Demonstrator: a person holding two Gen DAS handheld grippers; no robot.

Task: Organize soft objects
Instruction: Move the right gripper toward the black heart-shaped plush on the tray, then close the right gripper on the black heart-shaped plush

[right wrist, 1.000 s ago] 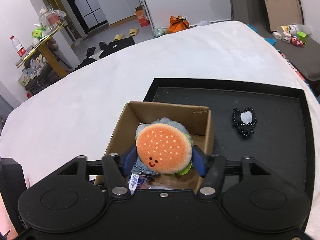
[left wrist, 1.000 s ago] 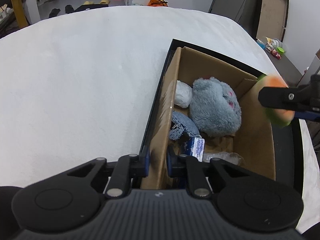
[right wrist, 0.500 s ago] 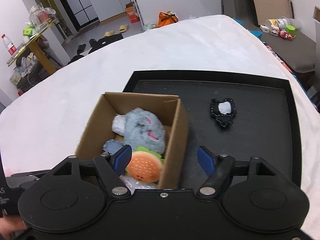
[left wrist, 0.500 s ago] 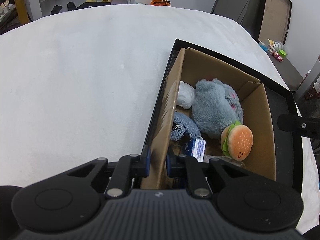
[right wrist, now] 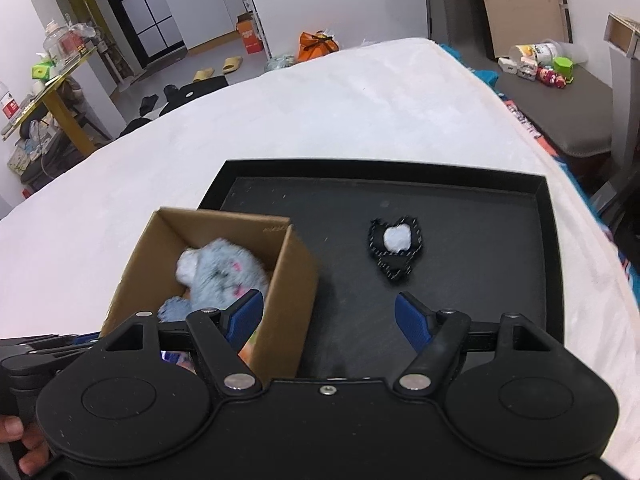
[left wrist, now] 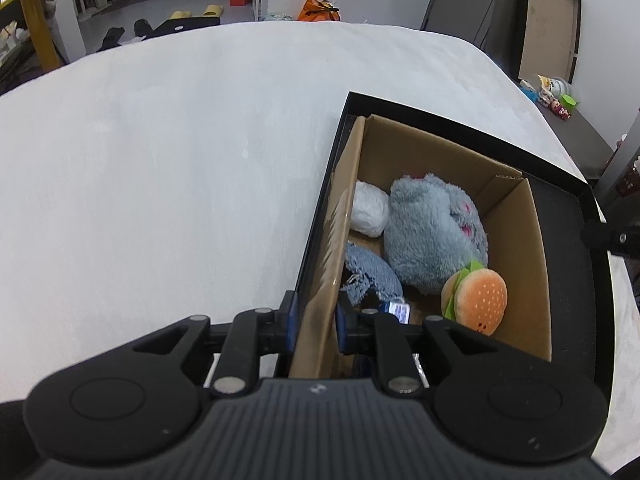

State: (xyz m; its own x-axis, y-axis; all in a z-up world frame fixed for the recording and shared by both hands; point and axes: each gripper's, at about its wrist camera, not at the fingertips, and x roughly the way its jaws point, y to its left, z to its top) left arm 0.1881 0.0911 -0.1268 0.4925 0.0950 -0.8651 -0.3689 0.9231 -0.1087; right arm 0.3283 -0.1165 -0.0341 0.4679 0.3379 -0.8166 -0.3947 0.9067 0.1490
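A cardboard box [left wrist: 516, 248] stands in a black tray [right wrist: 472, 200] on a white bed. In the box lie a grey-blue plush [left wrist: 432, 232], a burger plush [left wrist: 476, 298], a blue cloth [left wrist: 370, 276] and a white bundle [left wrist: 370, 212]. My left gripper [left wrist: 314, 316] is shut on the box's near-left wall [left wrist: 332, 256]. My right gripper [right wrist: 330, 316] is open and empty, over the box's right wall [right wrist: 292, 304] and the tray floor. A small black pouch with a white ball [right wrist: 396, 248] lies on the tray ahead of it.
The white bed [left wrist: 160, 160] spreads left and behind the tray. A grey bench with small toys [right wrist: 548, 68] stands at the right of the bed. Floor clutter and a yellow table [right wrist: 60, 92] lie far behind.
My right gripper opened and dropped the burger plush into the box, then moved right, toward the tray's bare part. The left gripper kept its hold on the box wall.
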